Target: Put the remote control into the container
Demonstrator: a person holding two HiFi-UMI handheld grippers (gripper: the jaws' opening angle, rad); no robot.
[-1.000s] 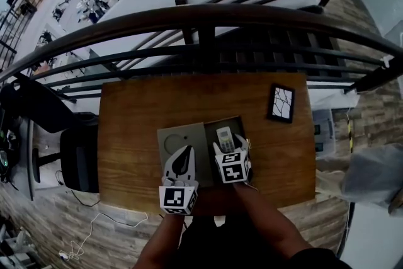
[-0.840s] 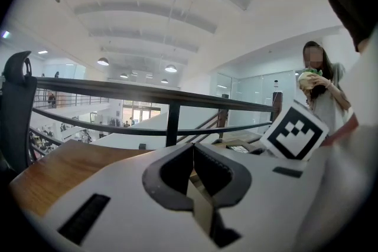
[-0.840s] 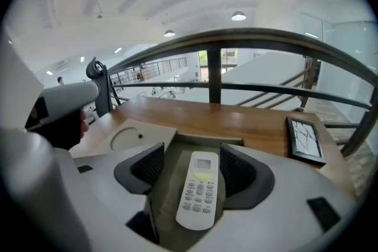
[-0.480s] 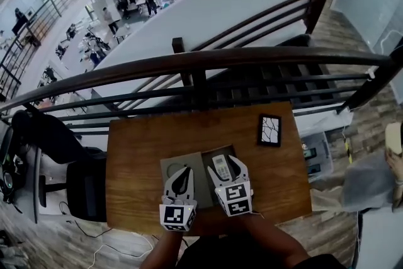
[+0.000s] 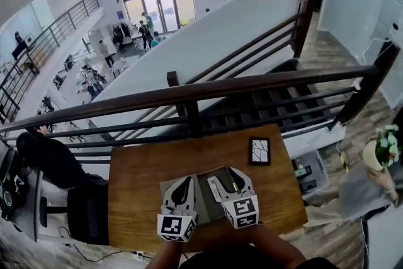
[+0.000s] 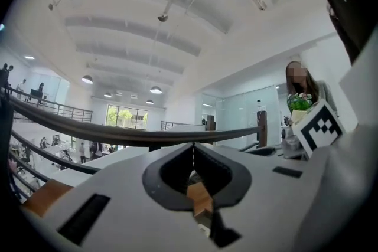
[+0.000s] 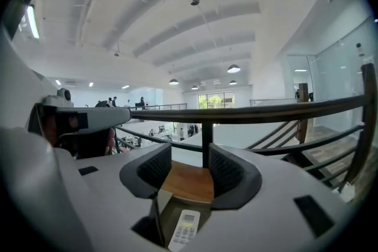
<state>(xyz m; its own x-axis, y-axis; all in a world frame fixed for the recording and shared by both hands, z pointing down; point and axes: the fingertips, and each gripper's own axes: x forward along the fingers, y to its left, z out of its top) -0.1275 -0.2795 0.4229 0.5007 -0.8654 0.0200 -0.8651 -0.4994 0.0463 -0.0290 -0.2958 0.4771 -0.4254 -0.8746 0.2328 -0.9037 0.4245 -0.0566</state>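
Saw a slim white remote control (image 7: 184,229) with a small pale display at one end and rows of tiny buttons under it. Found it lying flat and face up inside the container (image 5: 204,201), a shallow grey open box with its flap laid out toward 9 o'clock. In the right gripper view, traced its long axis from about 7 to 1 o'clock, display end farthest away, toward the railing (image 5: 189,94). Could read no brand or lettering on it: buttons too small. Noted only black-and-white square patterns on each marker cube (image 5: 177,225), no words.

Placed the container at the 6 o'clock edge of the wooden counter (image 5: 138,179). Saw the right hand-held gripper (image 7: 190,165) held above the box with jaws well apart, having just been closing a little, nothing between them but the view down to the counter and the remote control. Saw the left hand-held gripper (image 6: 192,153) just at 9 o'clock of the right one, jaws brought together tip to tip, holding nothing.

Spotted a small dark framed picture (image 5: 259,151) at about 1 o'clock from the container, well apart from it. Noted a black chair (image 5: 82,198) beyond the 9 o'clock edge of the counter.
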